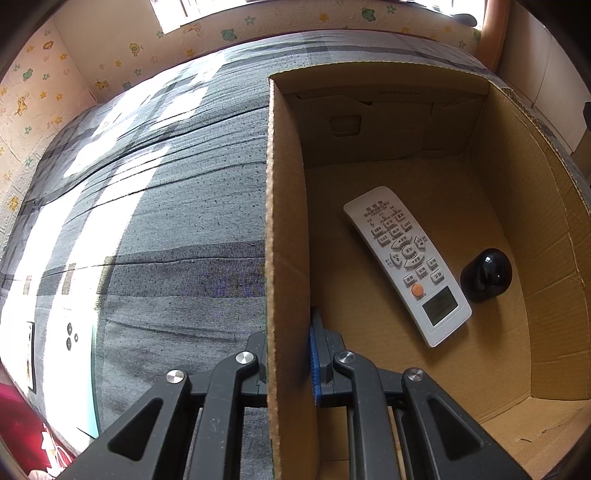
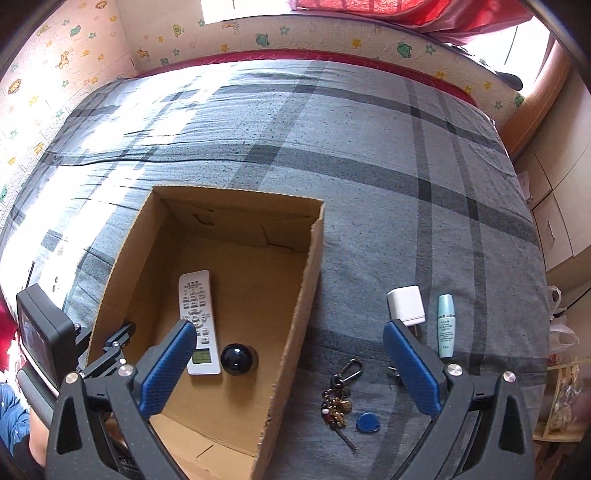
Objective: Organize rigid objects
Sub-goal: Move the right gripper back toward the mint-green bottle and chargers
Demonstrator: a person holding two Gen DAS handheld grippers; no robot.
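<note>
An open cardboard box (image 2: pixel 295 295) sits on a grey plaid bed. Inside lie a white remote (image 2: pixel 197 317) and a black round object (image 2: pixel 239 359); both also show in the left wrist view, the remote (image 1: pixel 406 266) and the black object (image 1: pixel 485 275). My left gripper (image 1: pixel 290 354) is shut on the box's left wall (image 1: pixel 286 221). My right gripper (image 2: pixel 291 365) is open wide above the box's right wall. On the bed right of the box lie a keyring with keys (image 2: pixel 338 400), a blue tag (image 2: pixel 368 422), a white charger (image 2: pixel 405 304) and a small teal bottle (image 2: pixel 446 325).
The bed (image 2: pixel 369 147) stretches far behind the box. A wall with cartoon stickers (image 2: pixel 258 33) borders it at the back and left. Wooden cabinets (image 2: pixel 557 206) stand at the right. The left gripper's body (image 2: pixel 44 332) shows at the box's left side.
</note>
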